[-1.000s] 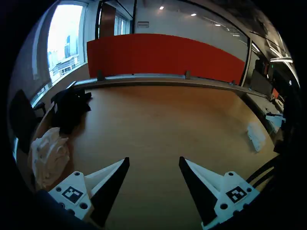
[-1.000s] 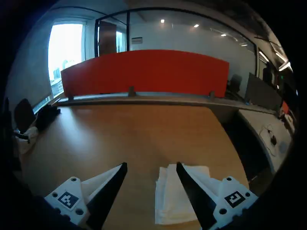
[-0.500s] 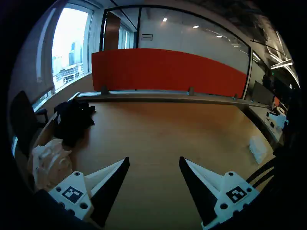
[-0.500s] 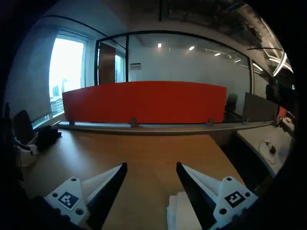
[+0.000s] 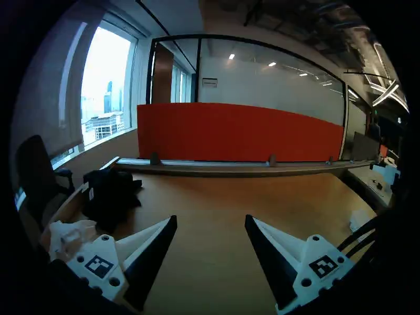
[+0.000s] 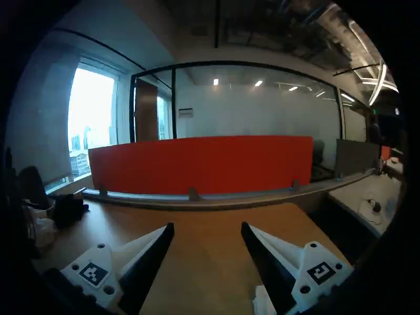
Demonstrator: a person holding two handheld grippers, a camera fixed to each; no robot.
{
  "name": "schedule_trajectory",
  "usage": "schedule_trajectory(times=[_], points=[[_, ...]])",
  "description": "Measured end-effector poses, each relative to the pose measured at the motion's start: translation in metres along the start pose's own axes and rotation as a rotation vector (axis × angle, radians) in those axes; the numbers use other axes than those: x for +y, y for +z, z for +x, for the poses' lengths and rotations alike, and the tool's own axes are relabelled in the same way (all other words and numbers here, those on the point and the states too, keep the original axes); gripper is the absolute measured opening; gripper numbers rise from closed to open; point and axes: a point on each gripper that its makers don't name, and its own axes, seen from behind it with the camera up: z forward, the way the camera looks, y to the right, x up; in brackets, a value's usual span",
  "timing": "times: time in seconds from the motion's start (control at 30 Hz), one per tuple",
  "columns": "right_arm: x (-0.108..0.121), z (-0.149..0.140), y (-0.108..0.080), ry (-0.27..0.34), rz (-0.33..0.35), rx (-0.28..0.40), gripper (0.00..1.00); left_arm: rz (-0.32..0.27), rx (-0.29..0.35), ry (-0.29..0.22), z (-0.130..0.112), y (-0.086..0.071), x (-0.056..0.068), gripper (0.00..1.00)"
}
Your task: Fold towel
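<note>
On smooth wooden desk (image 6: 210, 252), white towel (image 6: 261, 303).

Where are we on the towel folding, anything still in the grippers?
Done, apparently: a white towel lies on the table beside the open right gripper; only its corner shows. In hand: nothing; the left gripper is open too. Left: a crumpled cloth by a black bundle looks unfolded.

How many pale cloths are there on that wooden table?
2. A crumpled cream cloth lies at the left edge of the wooden table, beside a black fabric bundle. A white fabric towel lies at its right edge, partly hidden. More may be hidden.
</note>
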Motion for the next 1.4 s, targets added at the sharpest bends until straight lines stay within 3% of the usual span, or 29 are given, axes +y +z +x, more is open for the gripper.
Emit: schedule_trajectory(times=[0.27, 0.57, 0.9, 1.17, 1.4], points=[[-0.026, 0.008, 0.006, 0.015, 0.011, 0.039, 0.99, 0.026, 0.072, -0.002, 0.019, 0.005, -0.012, 0.96], [-0.039, 0.004, 0.007, 0.007, 0.015, 0.04, 0.99, 0.019, 0.103, 0.001, 0.022, 0.01, -0.012, 0.96], [-0.038, -0.001, -0.003, -0.006, -0.011, 0.039, 0.99, -0.003, 0.143, -0.005, 0.012, 0.014, -0.009, 0.96], [-0.038, -0.008, -0.009, 0.004, -0.032, 0.057, 0.99, -0.007, 0.204, 0.003, 0.005, 0.023, -0.013, 0.96], [-0.048, -0.019, -0.007, 0.012, -0.022, 0.054, 0.99, -0.007, 0.218, 0.0, -0.012, 0.033, -0.016, 0.96]])
